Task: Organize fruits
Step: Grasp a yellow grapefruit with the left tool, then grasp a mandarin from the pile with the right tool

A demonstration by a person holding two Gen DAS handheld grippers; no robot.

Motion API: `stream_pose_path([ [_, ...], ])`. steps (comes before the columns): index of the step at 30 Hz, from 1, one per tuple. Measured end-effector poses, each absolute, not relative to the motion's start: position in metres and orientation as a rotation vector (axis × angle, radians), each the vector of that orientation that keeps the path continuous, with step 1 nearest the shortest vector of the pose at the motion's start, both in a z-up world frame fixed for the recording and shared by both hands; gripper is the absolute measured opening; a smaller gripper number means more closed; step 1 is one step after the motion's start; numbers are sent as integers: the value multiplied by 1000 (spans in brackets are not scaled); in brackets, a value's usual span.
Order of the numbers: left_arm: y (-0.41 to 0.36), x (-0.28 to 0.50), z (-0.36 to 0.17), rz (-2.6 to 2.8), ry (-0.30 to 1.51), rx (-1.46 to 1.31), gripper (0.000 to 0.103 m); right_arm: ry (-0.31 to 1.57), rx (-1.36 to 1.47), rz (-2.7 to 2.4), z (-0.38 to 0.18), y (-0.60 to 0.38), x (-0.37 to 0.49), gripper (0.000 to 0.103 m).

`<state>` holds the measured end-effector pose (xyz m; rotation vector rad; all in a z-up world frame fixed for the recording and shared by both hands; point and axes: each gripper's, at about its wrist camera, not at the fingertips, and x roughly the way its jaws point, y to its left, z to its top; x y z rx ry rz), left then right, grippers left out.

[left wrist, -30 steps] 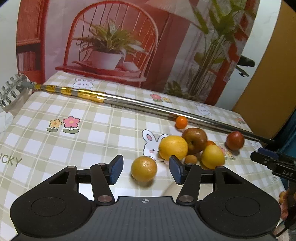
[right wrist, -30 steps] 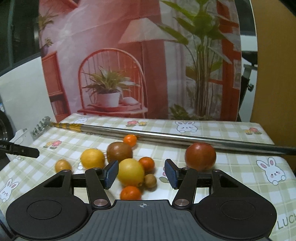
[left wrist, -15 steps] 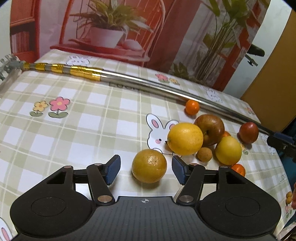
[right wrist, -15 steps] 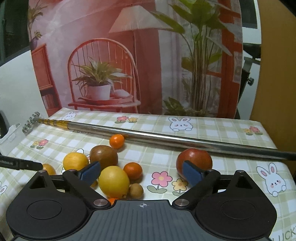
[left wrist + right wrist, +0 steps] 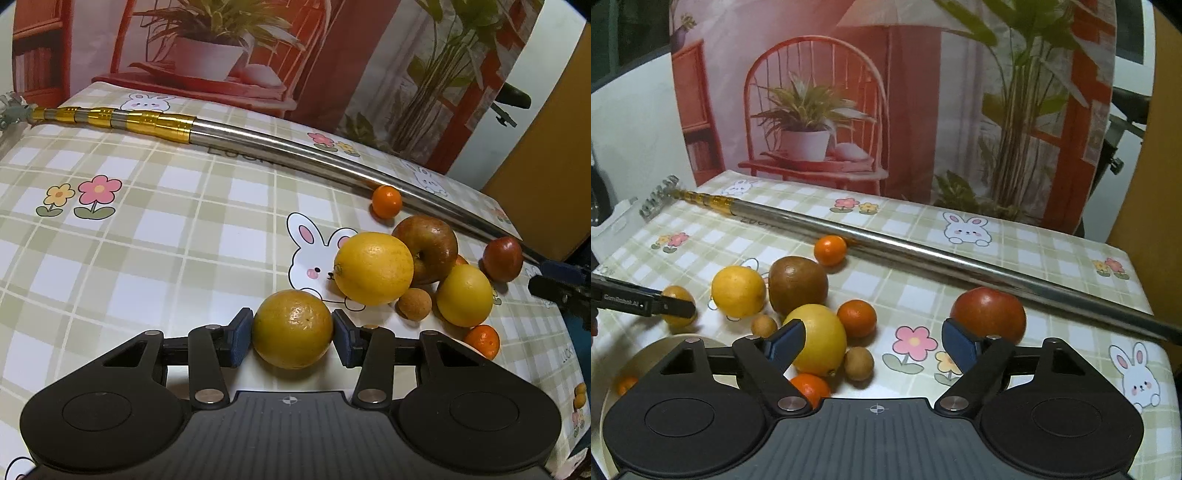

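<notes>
We count two lemons (image 5: 373, 267) – one beside the brown apple (image 5: 428, 249) – one red apple (image 5: 989, 314), three small mandarins (image 5: 830, 250) on the cloth and two tan longans (image 5: 858, 363). Our left gripper (image 5: 292, 332) is clamped on the orange (image 5: 292, 328), both pads touching it, just beside the heap. Our right gripper (image 5: 873, 341) stands wide apart above the checked tablecloth (image 5: 147, 221). One metal pole (image 5: 923, 254) lies behind.
</notes>
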<state>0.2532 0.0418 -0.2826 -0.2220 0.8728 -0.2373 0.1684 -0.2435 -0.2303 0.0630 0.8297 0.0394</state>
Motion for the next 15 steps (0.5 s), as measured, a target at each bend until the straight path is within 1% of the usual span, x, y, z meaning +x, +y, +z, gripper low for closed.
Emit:
stream_pose_path([
  [2,40,252,-281,-229,868,-205,49,816,53,25,-229,-245,169,72],
  [15,41,226,-258,-239,791,-179,49,753,130,7,-241,-250,159,72],
])
